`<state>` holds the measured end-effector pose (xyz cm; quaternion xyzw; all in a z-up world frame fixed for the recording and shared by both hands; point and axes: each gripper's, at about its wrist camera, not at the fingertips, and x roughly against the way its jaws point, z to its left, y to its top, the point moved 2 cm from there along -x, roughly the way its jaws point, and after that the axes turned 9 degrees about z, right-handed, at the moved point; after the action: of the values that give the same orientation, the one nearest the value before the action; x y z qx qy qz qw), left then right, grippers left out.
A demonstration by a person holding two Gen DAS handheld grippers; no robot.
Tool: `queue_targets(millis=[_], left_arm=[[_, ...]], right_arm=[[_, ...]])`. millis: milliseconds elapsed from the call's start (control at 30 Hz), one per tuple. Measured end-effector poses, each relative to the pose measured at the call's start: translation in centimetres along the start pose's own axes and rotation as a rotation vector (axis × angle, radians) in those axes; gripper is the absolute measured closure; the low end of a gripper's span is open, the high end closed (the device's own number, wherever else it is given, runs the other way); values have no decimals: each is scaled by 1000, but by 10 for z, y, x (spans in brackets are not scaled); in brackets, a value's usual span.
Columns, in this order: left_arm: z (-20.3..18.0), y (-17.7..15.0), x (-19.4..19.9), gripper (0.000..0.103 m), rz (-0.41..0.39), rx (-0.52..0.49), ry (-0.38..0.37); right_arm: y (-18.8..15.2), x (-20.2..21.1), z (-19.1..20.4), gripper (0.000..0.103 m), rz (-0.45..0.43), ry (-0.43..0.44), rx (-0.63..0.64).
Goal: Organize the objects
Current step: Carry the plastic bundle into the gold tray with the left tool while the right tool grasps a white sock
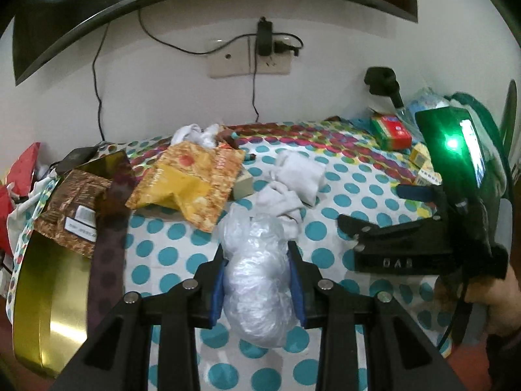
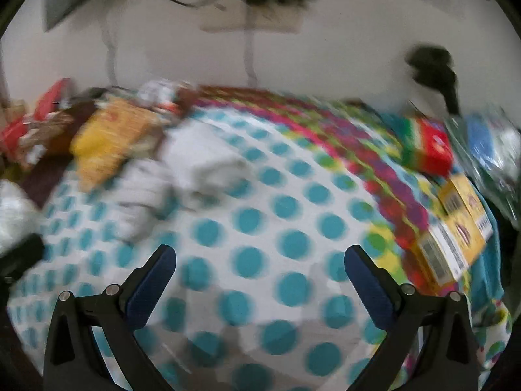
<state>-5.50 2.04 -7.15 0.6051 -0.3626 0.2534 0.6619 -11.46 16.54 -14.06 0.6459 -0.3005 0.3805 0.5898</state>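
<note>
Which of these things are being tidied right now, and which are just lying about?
In hand:
- plastic bag, clamped in the left hand-held gripper
- right hand-held gripper, open, nothing in it

Lying about:
- white socks
- yellow packet
- gold tin
- red-green box

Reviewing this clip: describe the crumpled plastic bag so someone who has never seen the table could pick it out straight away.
Start at the table covered by the white cloth with teal dots. At its near edge the left gripper is shut on the clear plastic bag, a crinkled, see-through bundle. The white socks just behind it are soft, opaque fabric, while the bag is shiny and translucent.
</note>
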Motion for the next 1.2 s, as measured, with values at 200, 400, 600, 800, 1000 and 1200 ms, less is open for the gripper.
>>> queue_targets(millis=[200,400,600,800,1000,1200], left_arm=[[29,2,16,69,-24,74,21],[68,-4,28,69,-34,156,45],[100,-14,32,69,-25,218,65],[125,-19,35,69,-18,273,80],[135,-23,39,69,-14,287,99],[146,-21,44,69,-11,292,119]], right_arm=[[13,5,47,1,35,213,20],[24,-12,69,24,111,312,-32],[36,-34,77,26,112,234,-2],[41,-42,84,64,107,158,72],[41,-41,79,71,73,148,107],[45,-43,71,74,12,14,154]])
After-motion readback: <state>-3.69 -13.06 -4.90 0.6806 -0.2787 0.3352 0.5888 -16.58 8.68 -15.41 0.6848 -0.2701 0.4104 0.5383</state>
